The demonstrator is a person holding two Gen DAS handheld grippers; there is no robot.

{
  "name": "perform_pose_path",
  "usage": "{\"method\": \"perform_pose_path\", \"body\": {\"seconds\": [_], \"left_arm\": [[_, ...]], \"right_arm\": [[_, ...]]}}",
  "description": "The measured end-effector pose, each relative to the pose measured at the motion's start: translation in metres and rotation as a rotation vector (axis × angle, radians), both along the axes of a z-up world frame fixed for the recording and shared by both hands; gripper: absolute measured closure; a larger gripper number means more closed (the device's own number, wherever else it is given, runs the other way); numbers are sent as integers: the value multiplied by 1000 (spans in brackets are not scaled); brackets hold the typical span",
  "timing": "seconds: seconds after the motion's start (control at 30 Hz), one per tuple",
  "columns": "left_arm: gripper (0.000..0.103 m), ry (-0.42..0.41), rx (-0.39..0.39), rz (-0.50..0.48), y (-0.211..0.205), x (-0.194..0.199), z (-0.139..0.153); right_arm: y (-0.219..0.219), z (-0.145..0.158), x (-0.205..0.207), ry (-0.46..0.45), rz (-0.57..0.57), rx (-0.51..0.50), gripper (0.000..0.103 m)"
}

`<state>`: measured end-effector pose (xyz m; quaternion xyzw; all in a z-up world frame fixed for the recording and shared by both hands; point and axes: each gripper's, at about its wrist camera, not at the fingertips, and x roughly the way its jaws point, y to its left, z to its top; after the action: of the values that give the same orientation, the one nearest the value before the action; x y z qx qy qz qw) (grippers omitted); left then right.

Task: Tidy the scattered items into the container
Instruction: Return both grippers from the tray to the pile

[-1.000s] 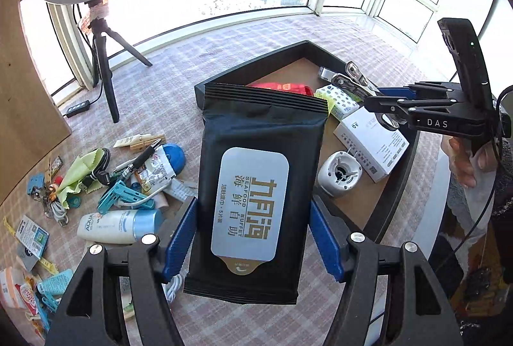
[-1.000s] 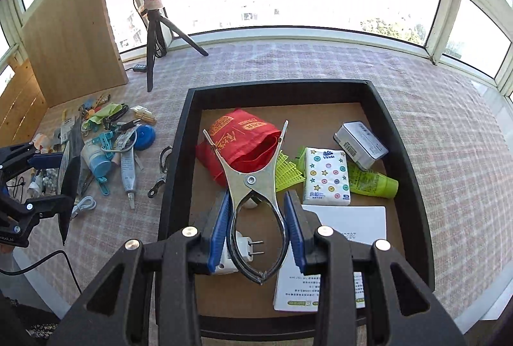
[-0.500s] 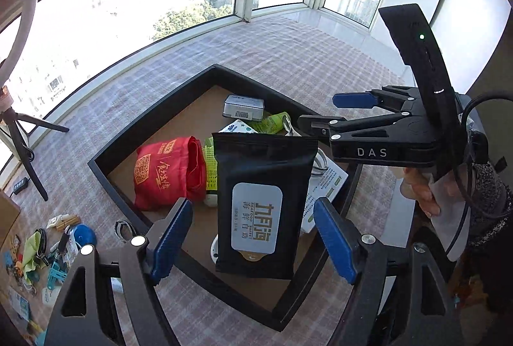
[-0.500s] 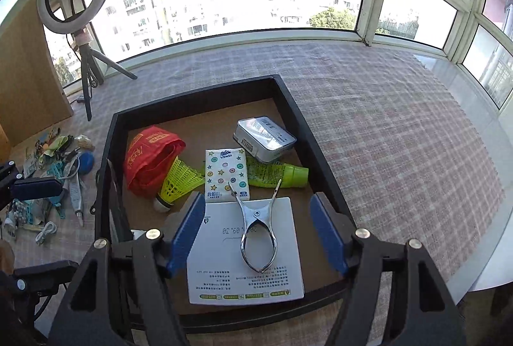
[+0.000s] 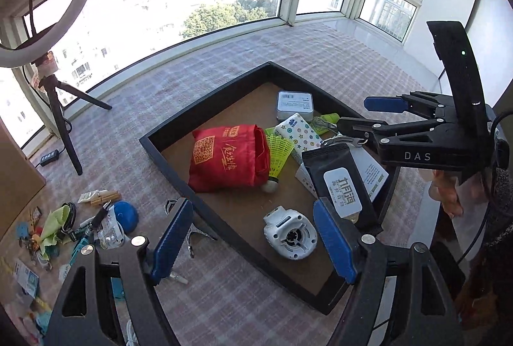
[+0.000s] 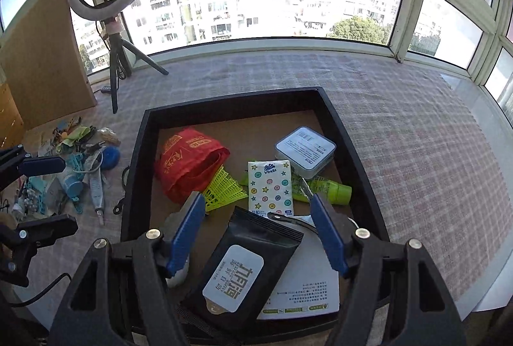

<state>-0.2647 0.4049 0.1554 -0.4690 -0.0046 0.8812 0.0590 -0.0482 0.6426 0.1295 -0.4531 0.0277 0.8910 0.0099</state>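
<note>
A black wet-wipe pack (image 5: 341, 184) (image 6: 245, 266) lies in the black tray (image 5: 166, 153) (image 6: 134, 173), on a white box (image 6: 307, 285). The tray also holds a red bag (image 5: 226, 158) (image 6: 186, 160), a yellow shuttlecock (image 6: 222, 187), a tissue pack (image 6: 271, 187), a metal tin (image 6: 304, 150), a green tube (image 6: 333, 189), a metal clip (image 6: 288, 218) and a white gadget (image 5: 290, 237). My left gripper (image 5: 253, 242) is open and empty above the tray's near edge. My right gripper (image 6: 258, 237) is open and empty over the pack.
Several small items (image 5: 80, 224) (image 6: 77, 163) lie scattered on the checked cloth left of the tray. A ring light on a tripod (image 5: 61, 109) (image 6: 112, 57) stands at the back left. A wooden board (image 6: 41, 64) leans by the window.
My left gripper opened and let the wet-wipe pack drop into the tray, then drew back. My right gripper let go of the metal clip, which now lies in the tray.
</note>
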Motion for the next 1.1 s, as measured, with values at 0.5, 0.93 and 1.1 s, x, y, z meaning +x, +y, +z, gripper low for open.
{"method": "perform_pose_path", "body": {"seconds": [0.5, 0.93, 1.1], "left_arm": [[27, -76, -7, 403, -177, 66, -39], [28, -108, 164, 750, -325, 109, -51], [28, -156, 187, 815, -363, 95, -67]], "right_arm": [[-106, -8, -45, -26, 242, -13, 36], [-243, -3, -118, -60, 529, -21, 36], [-311, -17, -160, -122, 687, -13, 37]]}}
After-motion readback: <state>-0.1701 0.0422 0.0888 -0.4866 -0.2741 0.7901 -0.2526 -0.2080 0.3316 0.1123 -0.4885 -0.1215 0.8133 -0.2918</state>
